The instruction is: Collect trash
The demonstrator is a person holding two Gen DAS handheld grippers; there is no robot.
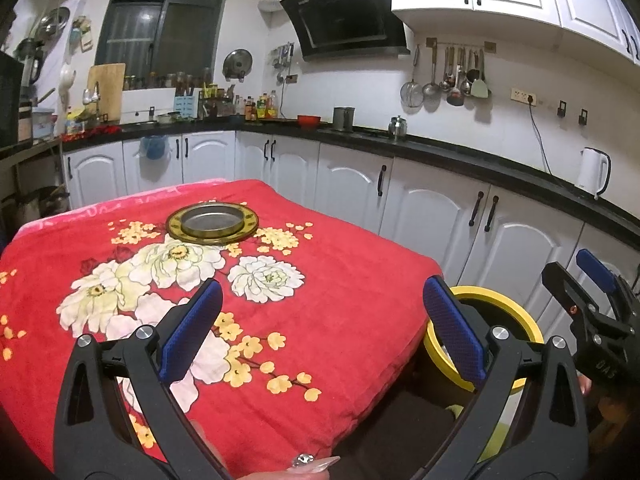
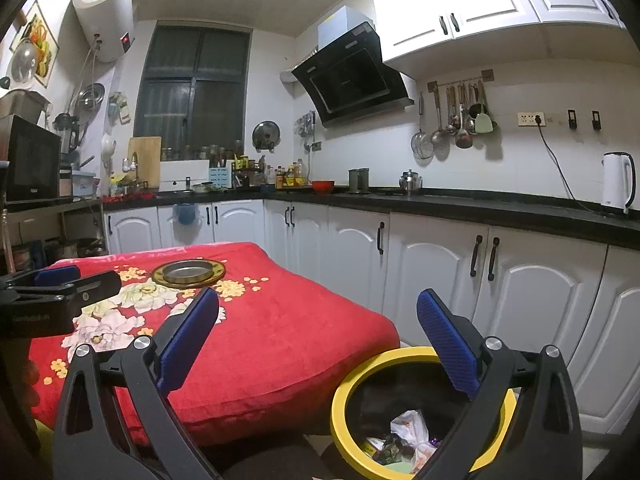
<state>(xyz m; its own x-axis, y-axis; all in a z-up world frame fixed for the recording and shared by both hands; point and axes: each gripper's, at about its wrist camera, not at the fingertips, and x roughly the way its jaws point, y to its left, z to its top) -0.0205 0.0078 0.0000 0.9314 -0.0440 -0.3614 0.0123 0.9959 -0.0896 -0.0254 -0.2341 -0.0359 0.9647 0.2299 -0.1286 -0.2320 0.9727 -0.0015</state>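
Note:
A yellow-rimmed bin (image 2: 348, 396) stands on the floor at the table's right corner, with crumpled wrappers and plastic (image 2: 408, 434) inside; it also shows in the left wrist view (image 1: 516, 312). My right gripper (image 2: 318, 336) is open and empty, held above the bin and the table's edge; it shows from the side in the left wrist view (image 1: 576, 280). My left gripper (image 1: 322, 320) is open and empty over the table's near right part; its side shows in the right wrist view (image 2: 64, 280). No trash shows on the table.
The table is covered by a red flowered blanket (image 1: 328, 280). A round metal tray with a gold rim (image 1: 212, 224) lies at its far side. White cabinets (image 2: 440, 264) and a black counter run behind and to the right. A white kettle (image 2: 618, 182) stands on the counter.

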